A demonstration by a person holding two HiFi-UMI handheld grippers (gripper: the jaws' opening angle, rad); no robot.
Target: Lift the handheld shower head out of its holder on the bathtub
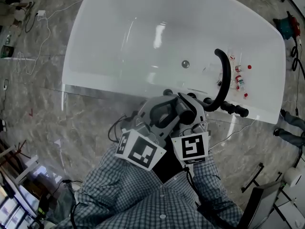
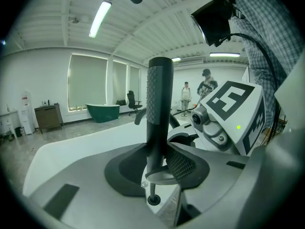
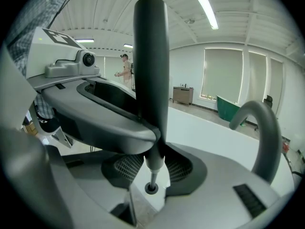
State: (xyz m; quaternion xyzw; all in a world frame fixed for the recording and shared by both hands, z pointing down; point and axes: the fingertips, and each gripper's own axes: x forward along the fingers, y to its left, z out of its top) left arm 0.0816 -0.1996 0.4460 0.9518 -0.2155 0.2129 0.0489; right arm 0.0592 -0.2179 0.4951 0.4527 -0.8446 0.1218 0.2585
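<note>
The handheld shower head (image 1: pixel 234 109) sits in its holder on the near rim of the bathtub (image 1: pixel 119 90), right of centre beside the curved black spout (image 1: pixel 222 75), while the left hand-held gripper (image 2: pixel 159 68) and right hand-held gripper (image 3: pixel 151 13) rest at lower centre, apparently clear of it, jaws together on nothing.

Tub basin (image 1: pixel 138 37) wide open from above, bare but for drain (image 1: pixel 185 64).
Curved black spout (image 1: pixel 220 78) arches up from near rim, right of centre, and bars sideways sweep there.
Row of black fittings (image 1: pixel 232 109) lies along rim at spout foot.
Small bottles (image 1: pixel 240 81) crowd ledge just beyond spout.
Left gripper (image 2: pixel 159 68) and right gripper (image 3: pixel 151 23) sit side by side over near rim, jaws together, little room between them.
Rim left of grippers bare.
White cable (image 1: pixel 45 32) trails on floor off tub's left end.
</note>
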